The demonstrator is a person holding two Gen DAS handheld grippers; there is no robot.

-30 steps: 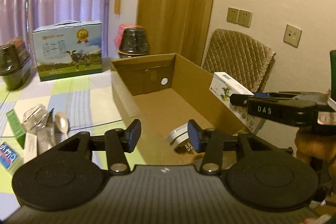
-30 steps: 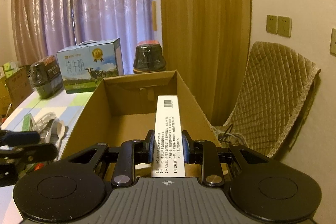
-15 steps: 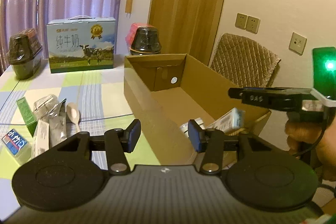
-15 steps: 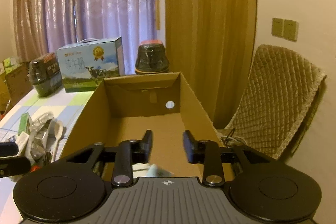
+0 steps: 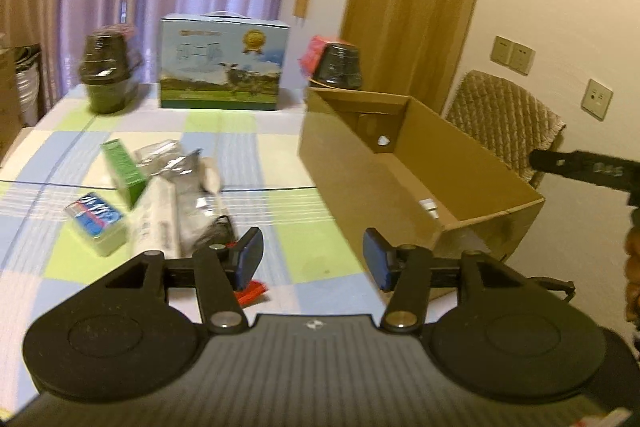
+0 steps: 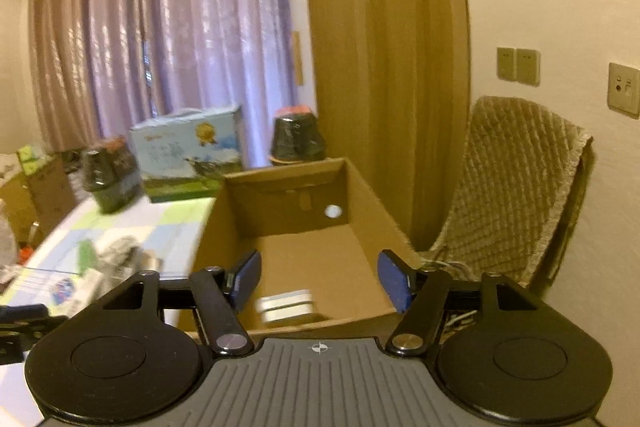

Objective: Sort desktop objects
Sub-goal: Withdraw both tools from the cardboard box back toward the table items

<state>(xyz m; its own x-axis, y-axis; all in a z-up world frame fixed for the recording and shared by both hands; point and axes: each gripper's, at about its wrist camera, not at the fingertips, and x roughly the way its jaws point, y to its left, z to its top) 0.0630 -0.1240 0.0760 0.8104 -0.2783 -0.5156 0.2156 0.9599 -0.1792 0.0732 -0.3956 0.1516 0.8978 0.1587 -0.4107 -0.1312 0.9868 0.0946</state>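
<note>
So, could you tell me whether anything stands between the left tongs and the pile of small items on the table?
Nothing visible does. The left tongs are open above bare tablecloth, and the pile, green box included, lies just ahead to their left, uncovered.

milk carton box (image 5: pixel 222 67) upright at the table's far edge | dark wrapped pots either side: one left (image 5: pixel 106 75), one right (image 5: pixel 336 61) | purple curtain (image 6: pixel 180 27) behind | wooden door (image 6: pixel 384 47) | quilted chair (image 6: pixel 516 187) against wall | wall sockets (image 6: pixel 518 66) above it
</note>
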